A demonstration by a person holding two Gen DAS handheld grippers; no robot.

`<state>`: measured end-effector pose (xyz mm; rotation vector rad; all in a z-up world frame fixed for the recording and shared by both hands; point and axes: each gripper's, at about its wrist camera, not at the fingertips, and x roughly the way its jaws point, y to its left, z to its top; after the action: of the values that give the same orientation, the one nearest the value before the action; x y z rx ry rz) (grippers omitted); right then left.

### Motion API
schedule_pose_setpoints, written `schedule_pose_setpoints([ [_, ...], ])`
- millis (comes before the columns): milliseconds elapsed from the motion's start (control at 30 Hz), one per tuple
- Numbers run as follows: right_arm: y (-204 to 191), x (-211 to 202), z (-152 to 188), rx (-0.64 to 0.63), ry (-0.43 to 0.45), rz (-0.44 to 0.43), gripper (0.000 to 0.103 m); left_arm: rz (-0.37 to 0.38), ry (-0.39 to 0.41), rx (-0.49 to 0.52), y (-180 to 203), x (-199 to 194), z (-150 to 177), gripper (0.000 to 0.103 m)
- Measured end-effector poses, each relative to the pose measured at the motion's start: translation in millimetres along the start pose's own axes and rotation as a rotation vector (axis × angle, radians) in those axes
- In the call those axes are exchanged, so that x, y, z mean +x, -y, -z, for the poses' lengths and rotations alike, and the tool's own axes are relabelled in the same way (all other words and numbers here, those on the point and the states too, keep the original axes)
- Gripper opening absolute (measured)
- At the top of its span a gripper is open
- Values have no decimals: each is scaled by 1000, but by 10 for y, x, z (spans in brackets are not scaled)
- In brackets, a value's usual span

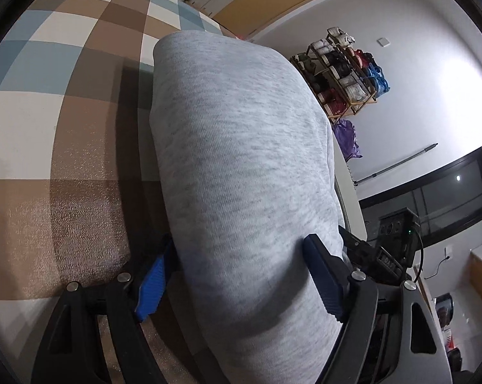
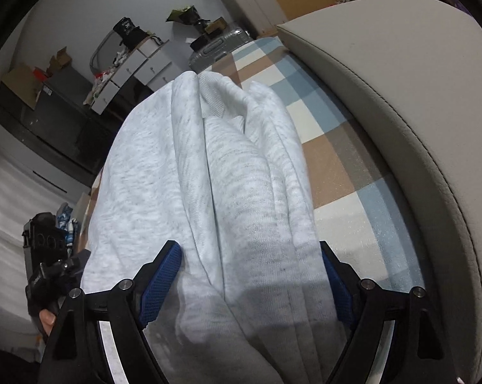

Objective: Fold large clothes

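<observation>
Straddling a bundled grey garment (image 1: 241, 166), the left hand-held gripper (image 1: 237, 275) has its blue pads against both flanks of the thick fold, so it reads as clamped on cloth; the right hand-held gripper (image 2: 250, 275) likewise grips the garment's gathered layers between its pads. The garment lies on the checked bed cover (image 1: 65, 121), beside a cream headboard (image 2: 400, 102). My judgement: a fold is mid-carry, and next the bundle must be lowered and laid flat before letting go. Its long axis runs away from each camera, straight ahead along the fingers, the far end rounded over.
</observation>
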<state>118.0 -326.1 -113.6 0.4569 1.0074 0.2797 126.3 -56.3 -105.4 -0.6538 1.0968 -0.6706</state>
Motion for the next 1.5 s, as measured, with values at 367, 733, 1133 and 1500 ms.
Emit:
schedule_pose_setpoints([
  [367,-406,-26,463,-95,-112,-109,83,-26,31,14,-202,-304,14,67],
  [733,27,-26,175,24,-80,-181,83,-153,42,114,74,-112,25,69],
  [1133,-137,146,111,-13,-98,-182,89,-156,45,136,61,-45,-35,73],
  [1500,-349,212,115,-91,-99,-142,93,-140,37,139,70,-41,-40,74],
])
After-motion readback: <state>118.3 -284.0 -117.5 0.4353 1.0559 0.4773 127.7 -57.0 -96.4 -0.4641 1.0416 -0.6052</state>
